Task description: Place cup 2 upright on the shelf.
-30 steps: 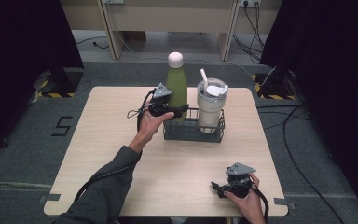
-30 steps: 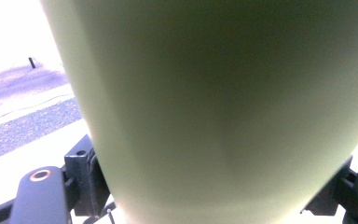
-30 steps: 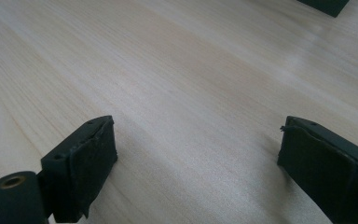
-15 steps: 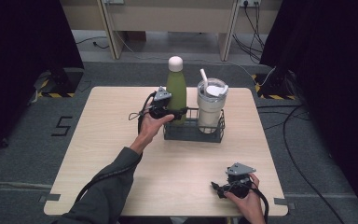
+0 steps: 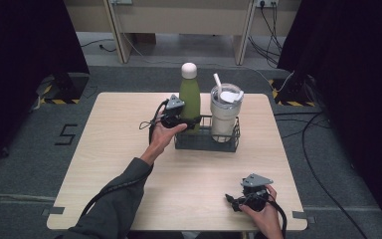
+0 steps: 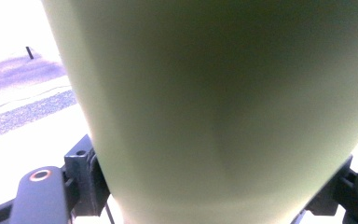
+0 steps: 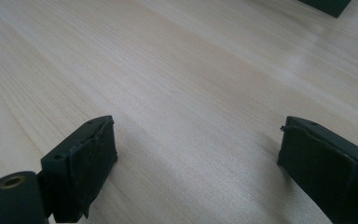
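Left hand-held gripper (image 5: 188,121) clamped on green bottle (image 5: 190,97), centre of high view, bottle seated in left bay of black wire caddy (image 5: 207,141) beside white tumbler (image 5: 225,113). Judged step: bottle extraction. Vertical lift advised, tilt avoided, tumbler contact avoided. Right hand-held gripper (image 7: 196,149) jaws apart over worktop (image 5: 114,144), lower right.

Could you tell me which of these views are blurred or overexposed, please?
Left gripper view: the green bottle sits too close, soft and unfocused, background blown out white. Right gripper view: sharp, mild glare on the table. High view: evenly lit, dark at the sides.
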Available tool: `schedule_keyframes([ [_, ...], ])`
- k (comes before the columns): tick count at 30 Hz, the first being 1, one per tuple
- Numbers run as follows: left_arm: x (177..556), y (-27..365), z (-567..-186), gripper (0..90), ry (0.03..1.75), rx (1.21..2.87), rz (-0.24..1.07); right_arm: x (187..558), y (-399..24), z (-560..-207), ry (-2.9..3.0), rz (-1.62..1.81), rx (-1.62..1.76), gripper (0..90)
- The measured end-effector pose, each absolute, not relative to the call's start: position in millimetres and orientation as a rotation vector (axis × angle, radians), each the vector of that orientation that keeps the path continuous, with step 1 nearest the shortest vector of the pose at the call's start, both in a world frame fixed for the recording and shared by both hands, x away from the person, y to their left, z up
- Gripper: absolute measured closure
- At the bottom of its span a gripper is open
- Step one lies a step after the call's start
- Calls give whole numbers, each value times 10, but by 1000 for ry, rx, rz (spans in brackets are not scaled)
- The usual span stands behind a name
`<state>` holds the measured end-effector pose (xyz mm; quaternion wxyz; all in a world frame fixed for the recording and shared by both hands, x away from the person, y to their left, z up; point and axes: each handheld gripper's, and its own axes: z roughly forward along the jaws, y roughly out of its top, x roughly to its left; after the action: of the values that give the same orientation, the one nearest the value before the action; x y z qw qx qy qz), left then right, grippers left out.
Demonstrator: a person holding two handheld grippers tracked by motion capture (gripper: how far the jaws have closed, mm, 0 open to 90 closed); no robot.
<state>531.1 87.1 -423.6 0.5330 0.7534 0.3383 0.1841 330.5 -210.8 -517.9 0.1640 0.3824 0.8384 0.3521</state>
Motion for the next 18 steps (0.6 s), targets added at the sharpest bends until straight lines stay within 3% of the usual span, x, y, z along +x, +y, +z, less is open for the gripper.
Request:
schedule_keyframes([
  [18,5313,837,-4354,205,806,1818,444,3308,-2108,-5180,2392,1004,1082,111],
])
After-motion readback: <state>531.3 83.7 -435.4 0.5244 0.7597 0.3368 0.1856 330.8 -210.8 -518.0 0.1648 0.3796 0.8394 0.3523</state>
